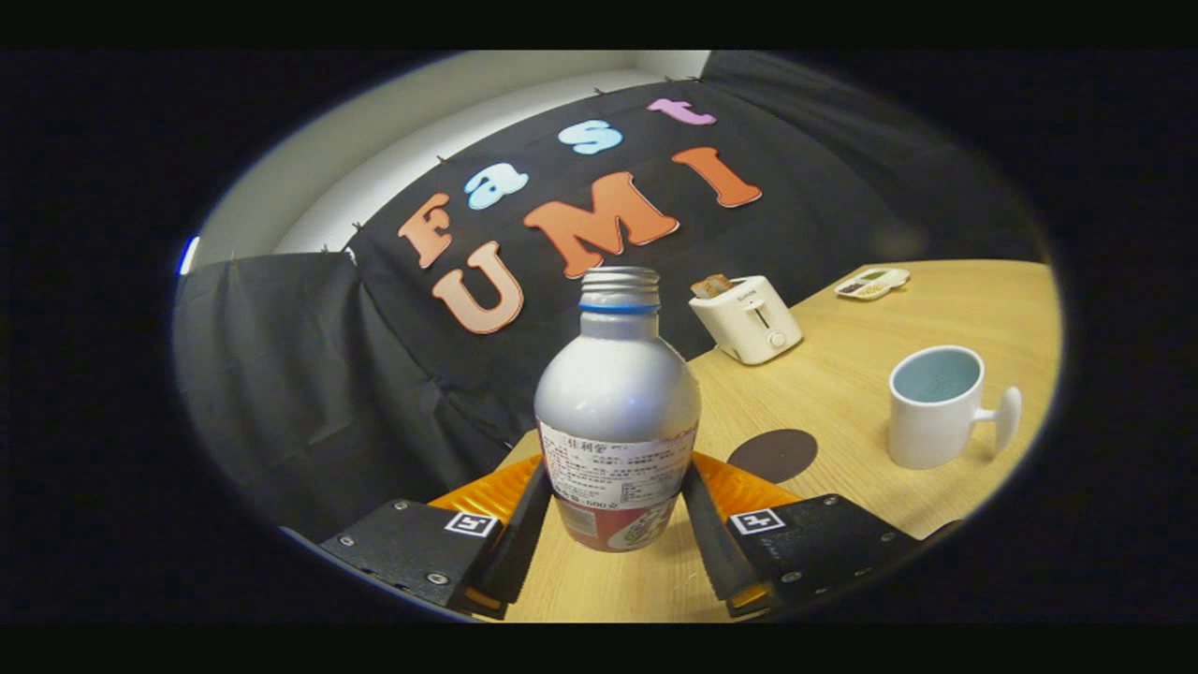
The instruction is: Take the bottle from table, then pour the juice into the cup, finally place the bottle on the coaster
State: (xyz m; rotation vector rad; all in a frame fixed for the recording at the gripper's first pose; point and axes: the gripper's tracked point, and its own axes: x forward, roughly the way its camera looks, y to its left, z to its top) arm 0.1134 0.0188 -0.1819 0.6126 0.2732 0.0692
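- Closest to me, the gripper (613, 524) has its two fingers (520, 534) set on either side of the bottle's lower body, down at the label. Both look pressed against it, so I take it as held, low on the body where the sides run straight.
- Between those fingers stands the bottle (617, 412), silver, upright, with its base looking to rest on the wooden table (842, 374), or just clear of it. I cannot be sure which.
- At the bottle's top the threaded neck is open, with no cap on it and a blue ring just under the threads. That suits a pour with no extra step, but it also means any tilt on the way could spill juice.
- Just beyond the right finger lies the coaster (773, 455), a dark round disc flat on the wood, near the bottle and between it and the cup. It waits as the last resting spot.
- Further out to the right stands the cup (936, 405), white, upright, its mouth open and its handle turned away from the bottle. It looks empty, so pouring seems not yet done.
- Well behind, near the wall, sits a white toaster (747, 320) with a slice sticking up, and further still a small white device (872, 283); both are clear of the likely path to the cup.
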